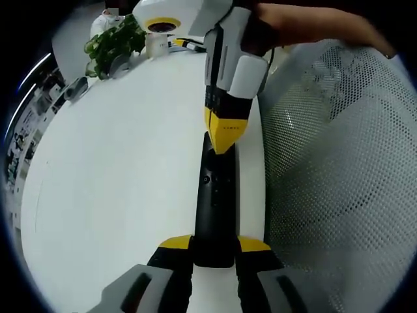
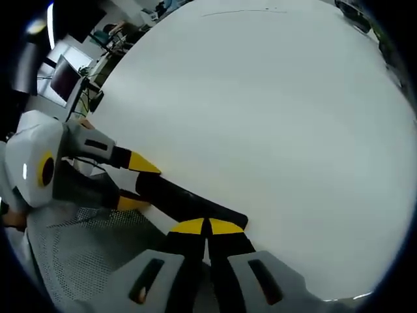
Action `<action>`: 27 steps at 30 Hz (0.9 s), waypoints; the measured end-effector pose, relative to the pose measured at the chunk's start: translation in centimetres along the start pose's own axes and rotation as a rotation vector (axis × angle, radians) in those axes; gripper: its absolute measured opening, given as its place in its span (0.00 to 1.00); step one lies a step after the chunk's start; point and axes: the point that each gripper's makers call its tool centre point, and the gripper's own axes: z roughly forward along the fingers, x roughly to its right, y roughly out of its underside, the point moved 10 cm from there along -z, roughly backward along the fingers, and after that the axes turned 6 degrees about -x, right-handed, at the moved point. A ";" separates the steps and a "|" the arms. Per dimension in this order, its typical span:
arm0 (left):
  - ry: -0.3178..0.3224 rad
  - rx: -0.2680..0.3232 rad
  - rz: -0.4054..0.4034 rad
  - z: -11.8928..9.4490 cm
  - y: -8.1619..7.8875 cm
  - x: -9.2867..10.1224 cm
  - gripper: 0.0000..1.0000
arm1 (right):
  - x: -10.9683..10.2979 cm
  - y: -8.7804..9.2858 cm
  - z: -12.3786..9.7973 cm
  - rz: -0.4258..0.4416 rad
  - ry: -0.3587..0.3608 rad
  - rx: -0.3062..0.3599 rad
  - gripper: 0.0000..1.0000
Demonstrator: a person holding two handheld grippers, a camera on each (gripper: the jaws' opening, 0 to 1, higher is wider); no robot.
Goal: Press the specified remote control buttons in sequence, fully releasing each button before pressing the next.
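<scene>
I hold the remote point(image 1: 215, 208) by its near end with my left gripper point(image 1: 215, 251), the yellow-tipped jaws clamped on either side of the black body, which lies along the white table point(image 1: 117, 195) close to its edge. In the right gripper view the same remote point(image 2: 189, 202) runs from the left gripper point(image 2: 133, 182) on one side to just under my own tips on the other.

My right gripper point(image 1: 225, 134) comes down from above with its yellow tips drawn together into one point, resting on or just above the far part of the remote's face, past the small round buttons. In its own view the right gripper point(image 2: 207, 227) shows its jaws closed against each other, holding nothing. I judge that a press is in hand (whether the button is actually down I cannot tell). Which step of the sequence this is, the pictures do not say, so I count the sequence as unfinished and the release as still to come.

Beside the table edge sits a white mesh chair point(image 1: 339, 169), close to my working arm but not blocking the remote. At the far end of the table stand a leafy plant point(image 1: 114, 42) and a white cup point(image 1: 156, 44), well apart from the work.
</scene>
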 end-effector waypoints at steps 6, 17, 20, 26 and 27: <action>-0.003 0.002 -0.006 0.0 0.0 0.0 0.25 | 0.0 -0.1 0.0 0.003 0.005 -0.002 0.00; -0.001 0.017 -0.001 0.0 0.1 0.0 0.25 | 0.6 0.0 -0.2 0.101 -0.056 0.002 0.00; -0.001 0.020 0.000 0.0 0.2 0.0 0.25 | 0.4 -0.1 -0.1 0.090 -0.046 0.000 0.00; -0.002 0.020 -0.001 0.0 0.2 0.0 0.25 | 0.1 -0.3 -0.4 0.061 -0.023 0.029 0.00; -0.002 0.020 -0.002 0.0 0.2 0.0 0.25 | 0.2 -0.3 -0.4 0.061 -0.017 0.036 0.00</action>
